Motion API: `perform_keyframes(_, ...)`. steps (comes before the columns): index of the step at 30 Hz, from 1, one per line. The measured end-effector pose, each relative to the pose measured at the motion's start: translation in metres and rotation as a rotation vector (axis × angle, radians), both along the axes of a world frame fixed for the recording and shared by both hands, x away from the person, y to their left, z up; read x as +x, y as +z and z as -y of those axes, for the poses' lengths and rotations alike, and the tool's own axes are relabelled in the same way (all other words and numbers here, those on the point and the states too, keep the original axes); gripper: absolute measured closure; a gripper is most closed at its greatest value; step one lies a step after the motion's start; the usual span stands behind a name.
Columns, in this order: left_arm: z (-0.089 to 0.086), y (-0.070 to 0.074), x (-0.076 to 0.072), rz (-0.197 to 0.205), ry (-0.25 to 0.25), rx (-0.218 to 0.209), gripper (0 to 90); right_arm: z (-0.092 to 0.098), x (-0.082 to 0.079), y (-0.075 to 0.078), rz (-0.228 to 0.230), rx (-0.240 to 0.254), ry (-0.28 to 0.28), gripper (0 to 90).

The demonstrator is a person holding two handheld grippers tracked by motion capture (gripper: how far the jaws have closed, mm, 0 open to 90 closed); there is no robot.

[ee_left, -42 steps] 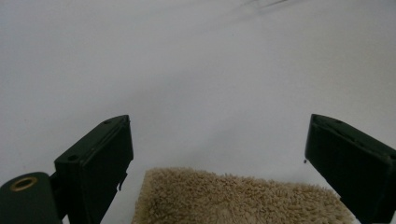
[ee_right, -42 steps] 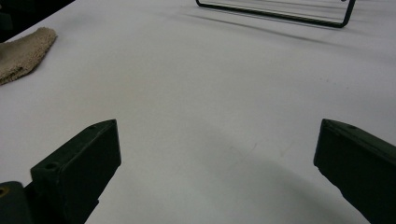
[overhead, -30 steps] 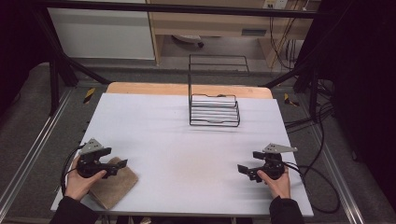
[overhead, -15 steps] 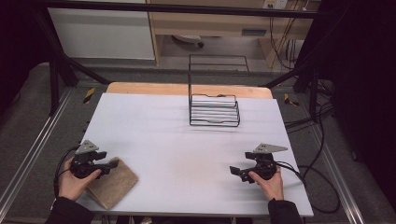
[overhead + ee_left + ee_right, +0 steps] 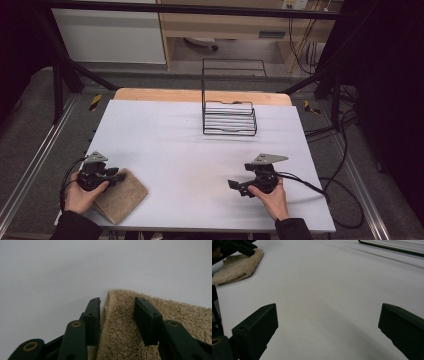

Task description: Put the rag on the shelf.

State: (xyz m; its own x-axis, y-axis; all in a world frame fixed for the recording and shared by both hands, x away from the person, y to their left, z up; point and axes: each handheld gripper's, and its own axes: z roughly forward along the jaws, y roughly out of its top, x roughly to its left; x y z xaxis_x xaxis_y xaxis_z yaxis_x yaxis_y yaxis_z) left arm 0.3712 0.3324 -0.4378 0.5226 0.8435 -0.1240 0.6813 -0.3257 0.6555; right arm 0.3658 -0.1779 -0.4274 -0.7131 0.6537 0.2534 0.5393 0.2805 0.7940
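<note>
Two grippers at work over a white table [image 5: 165,140], one in each hand. Left gripper [image 5: 119,176] low at the near left corner, set over the far edge of a tan towel [image 5: 122,197] lying folded flat on the tabletop. Seen along its own jaws in the left gripper view: left gripper [image 5: 117,315] with jaws just closing, one on the bare table side of the towel's [image 5: 120,340] raised hem, the other on the pile; outer jaw touching or almost touching the hem, inner one resting on the nap, a ridge of cloth between them, not yet pinched flat. Hard to tell whether the pads truly press, so no firm hold to report. Right gripper [image 5: 234,184] near the right front of the table, pointing left toward the towel, well apart from it, held in the right hand [image 5: 270,197]. In the right gripper view, right gripper [image 5: 328,322] released, jaws spread wide over bare tabletop with nothing between them, the towel [image 5: 237,267] and the other gripper far off at upper left. Black wire rack [image 5: 229,119] standing toward the far edge, well away from both hands.
</note>
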Motion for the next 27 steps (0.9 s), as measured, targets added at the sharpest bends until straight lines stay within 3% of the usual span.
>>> perform_keyframes(7,0.000,-0.001,0.001,-0.014,-0.008,0.001,61.6,-0.044,0.001,0.004,-0.007,-0.016,0.035,4.2)
perform_keyframes(11,0.003,-0.001,0.001,-0.031,-0.012,-0.010,68.9,-0.076,0.003,0.004,-0.004,-0.031,0.055,4.4)
perform_keyframes(22,0.006,-0.002,0.000,-0.040,-0.019,-0.005,77.0,-0.129,0.011,0.007,-0.004,-0.030,0.056,5.5)
perform_keyframes(27,0.007,-0.002,-0.001,-0.031,-0.032,0.007,77.3,-0.152,0.014,0.004,-0.008,-0.052,0.061,6.0)
